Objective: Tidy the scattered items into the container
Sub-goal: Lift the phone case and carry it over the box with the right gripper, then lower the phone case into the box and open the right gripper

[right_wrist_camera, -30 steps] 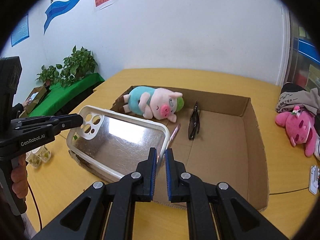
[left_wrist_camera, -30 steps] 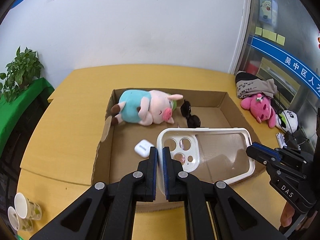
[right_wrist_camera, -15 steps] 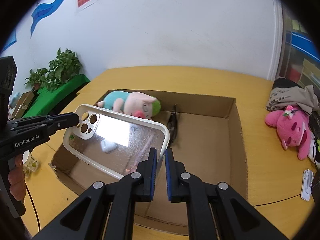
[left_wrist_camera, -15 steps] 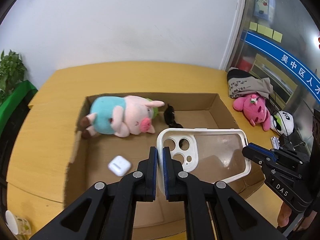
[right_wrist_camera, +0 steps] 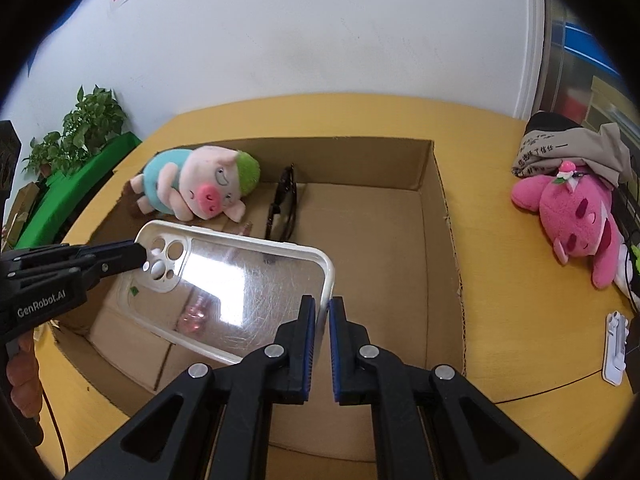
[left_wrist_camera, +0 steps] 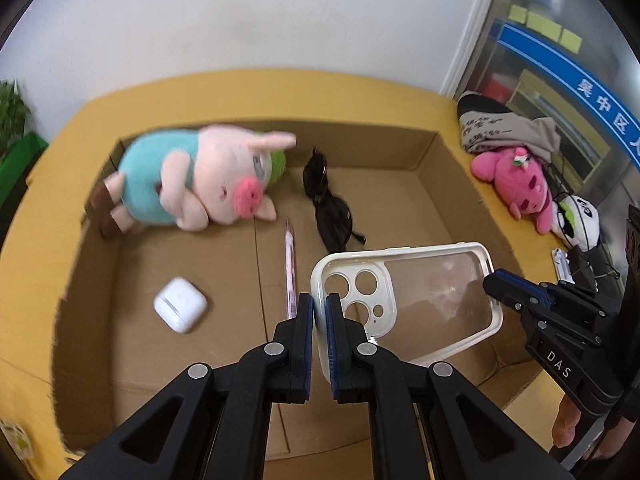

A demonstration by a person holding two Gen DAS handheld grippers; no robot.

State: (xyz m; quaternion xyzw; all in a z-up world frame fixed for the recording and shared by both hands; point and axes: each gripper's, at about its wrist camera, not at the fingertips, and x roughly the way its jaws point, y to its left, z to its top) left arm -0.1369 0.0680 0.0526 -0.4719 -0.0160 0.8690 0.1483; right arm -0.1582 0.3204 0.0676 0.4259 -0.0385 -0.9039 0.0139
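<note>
2 grippers (left_wrist_camera: 319, 312) (right_wrist_camera: 321, 314), 1 phone case (left_wrist_camera: 432, 292)

Glossy scratched plastic phone case (right_wrist_camera: 240, 284); matt cardboard box (right_wrist_camera: 436, 216).

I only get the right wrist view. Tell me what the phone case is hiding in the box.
Observer: A white earbud case sits on the floor of the box, toward its left side.
Operator: Name the pink blur behind the phone case.
Observer: A pink pen, lying flat between the earbud case and the sunglasses.
Operator: Check beyond the pink toy.
Observer: A panda toy lies beside it, outside the box.
</note>
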